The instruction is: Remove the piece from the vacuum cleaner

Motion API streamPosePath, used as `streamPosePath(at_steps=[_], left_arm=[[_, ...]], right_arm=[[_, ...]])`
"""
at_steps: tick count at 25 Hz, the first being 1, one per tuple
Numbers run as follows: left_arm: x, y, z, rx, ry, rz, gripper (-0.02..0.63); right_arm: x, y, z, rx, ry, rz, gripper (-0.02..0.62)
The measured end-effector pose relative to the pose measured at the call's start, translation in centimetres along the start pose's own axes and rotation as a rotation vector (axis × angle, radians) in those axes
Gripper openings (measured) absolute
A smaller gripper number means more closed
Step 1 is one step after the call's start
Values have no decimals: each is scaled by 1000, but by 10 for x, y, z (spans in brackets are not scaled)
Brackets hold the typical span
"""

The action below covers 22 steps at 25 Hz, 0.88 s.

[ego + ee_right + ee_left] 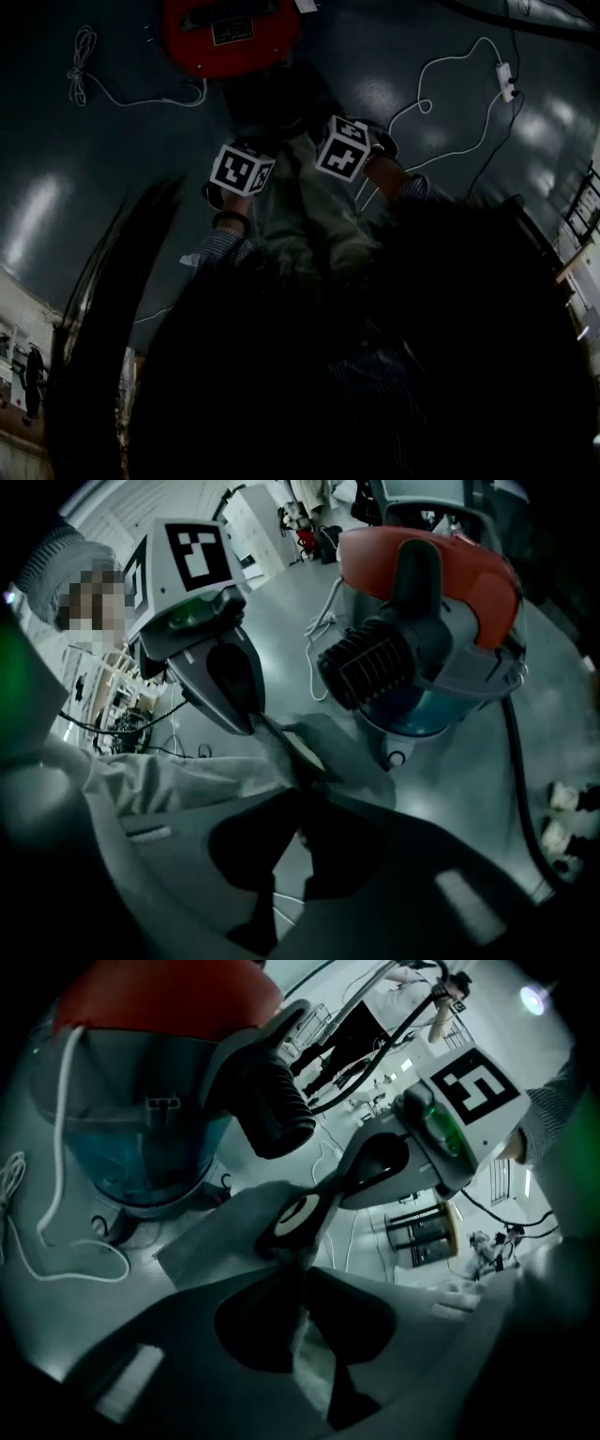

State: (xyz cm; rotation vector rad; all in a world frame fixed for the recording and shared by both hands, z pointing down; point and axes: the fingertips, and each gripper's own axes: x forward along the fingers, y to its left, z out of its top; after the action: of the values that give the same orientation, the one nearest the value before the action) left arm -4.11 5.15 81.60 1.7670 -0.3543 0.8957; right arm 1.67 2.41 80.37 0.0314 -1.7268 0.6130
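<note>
The vacuum cleaner [230, 33] stands on the grey floor, with a red top, a blue see-through body [141, 1147] and a black ribbed inlet [366, 663]. Clear of that inlet hangs the piece, a grey cloth dust bag [220, 1237] with a flat collar and round hole [300, 1215]. My left gripper [295, 1269] is shut on the bag's edge by the collar. My right gripper [295, 799] is shut on the same bag [337, 752] from the other side. Each gripper shows in the other's view: right gripper [375, 1171], left gripper [230, 682]. In the head view only their marker cubes [242, 169] show.
A white cord [122, 94] lies left of the vacuum and another with a plug [506, 80] at the right. A black hose [520, 789] runs over the floor past the vacuum. Racks and furniture [431, 1232] stand farther off.
</note>
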Motion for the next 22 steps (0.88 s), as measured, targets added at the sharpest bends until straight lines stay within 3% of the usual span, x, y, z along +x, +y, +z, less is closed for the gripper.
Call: streamPosePath(at_steps=[4, 12, 19, 22], left_arm=[[-5, -14, -9, -102, -91, -31, 43], [-54, -35, 25, -90, -164, -42, 43], [-132, -91, 65, -40, -226, -33, 42], [-174, -125, 82, -23, -272, -39, 42]], right_arm=[[-7, 12, -10, 70, -50, 34, 17], [-64, 10, 16, 107, -103, 30, 17], [-162, 30, 37, 60, -162, -12, 17], [-215, 43, 49, 104, -233, -22, 17]])
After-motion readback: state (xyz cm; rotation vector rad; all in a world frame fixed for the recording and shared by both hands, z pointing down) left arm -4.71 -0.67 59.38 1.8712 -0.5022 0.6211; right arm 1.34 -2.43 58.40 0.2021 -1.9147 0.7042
